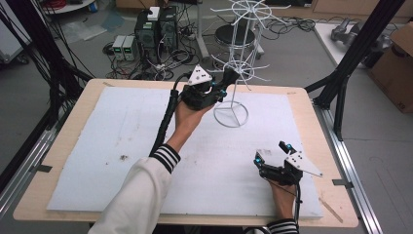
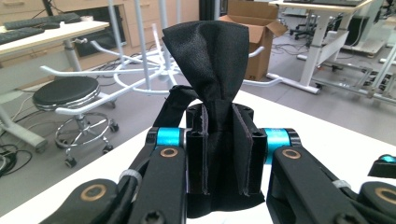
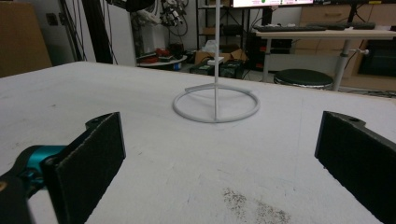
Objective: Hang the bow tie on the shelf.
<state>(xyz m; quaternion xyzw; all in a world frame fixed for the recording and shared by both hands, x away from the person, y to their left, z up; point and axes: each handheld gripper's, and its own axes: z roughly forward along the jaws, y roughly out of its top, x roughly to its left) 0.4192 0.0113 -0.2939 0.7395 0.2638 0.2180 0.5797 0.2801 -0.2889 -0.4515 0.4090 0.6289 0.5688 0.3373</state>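
Observation:
My left gripper [image 1: 223,87] is raised over the far middle of the table, right beside the white wire rack [image 1: 233,73], and it is shut on a black cloth [image 1: 229,77]. In the left gripper view the black cloth [image 2: 208,60] is pinched between the two pads of my left gripper [image 2: 219,149] and fans out above them, with the rack's white arms [image 2: 140,70] close behind. My right gripper [image 1: 272,156] rests near the table's front right with its jaws wide apart. Between the jaws of my right gripper [image 3: 219,163] lies only bare white table, with the rack's ring base [image 3: 215,108] farther off.
A white foam sheet [image 1: 122,141] covers the wooden table [image 1: 63,141]. A black frame post [image 1: 358,46] rises at the far right corner. Behind the table are computers, cables and a black stool [image 1: 234,35] on the floor. A dark smudge [image 3: 254,207] marks the sheet near my right gripper.

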